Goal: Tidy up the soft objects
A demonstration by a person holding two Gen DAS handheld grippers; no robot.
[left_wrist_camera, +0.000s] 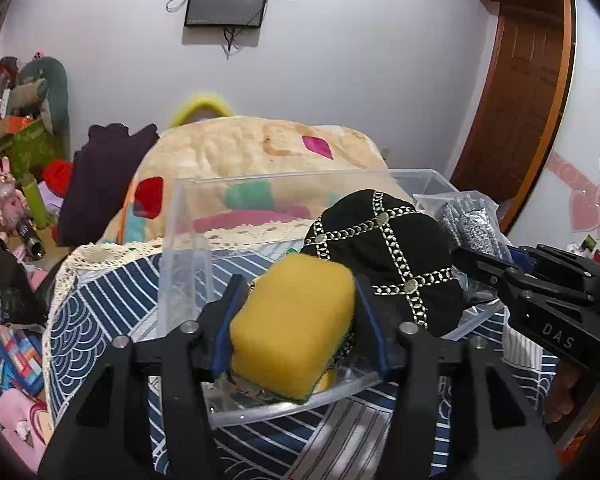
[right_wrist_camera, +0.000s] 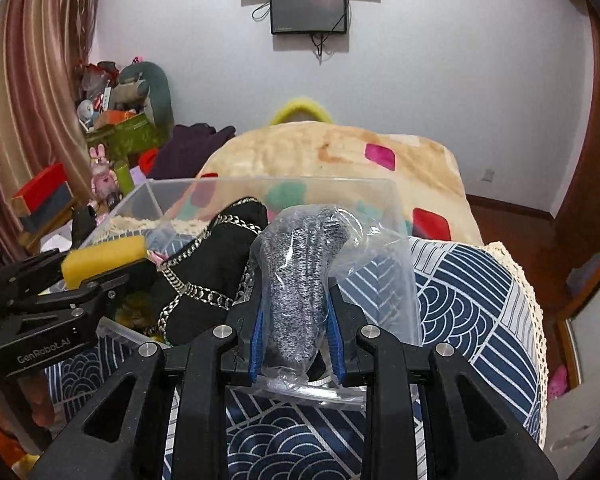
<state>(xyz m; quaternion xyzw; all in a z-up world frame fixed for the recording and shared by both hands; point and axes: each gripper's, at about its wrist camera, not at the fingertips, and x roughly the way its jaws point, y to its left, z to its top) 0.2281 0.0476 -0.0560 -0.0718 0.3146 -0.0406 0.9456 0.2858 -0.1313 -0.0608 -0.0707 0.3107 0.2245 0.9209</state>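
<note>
My left gripper [left_wrist_camera: 296, 320] is shut on a yellow sponge [left_wrist_camera: 294, 328] and holds it over the near edge of a clear plastic bin [left_wrist_camera: 188, 216]. The sponge also shows in the right wrist view [right_wrist_camera: 104, 258]. A black hat with silver chain trim [left_wrist_camera: 392, 256] lies in the bin beside the sponge; it also shows in the right wrist view [right_wrist_camera: 212, 276]. My right gripper [right_wrist_camera: 296, 320] is shut on a grey knit item in a clear plastic bag [right_wrist_camera: 300, 276], at the bin's right side. The bag shows in the left wrist view [left_wrist_camera: 472, 220].
The bin stands on a blue-and-white patterned cloth [right_wrist_camera: 460, 300] with a lace edge. Behind it lies a beige blanket with coloured patches [left_wrist_camera: 260, 148]. Dark clothing [left_wrist_camera: 100, 176] and cluttered toys and boxes [left_wrist_camera: 16, 128] are at the left. A wooden door [left_wrist_camera: 520, 92] is at the right.
</note>
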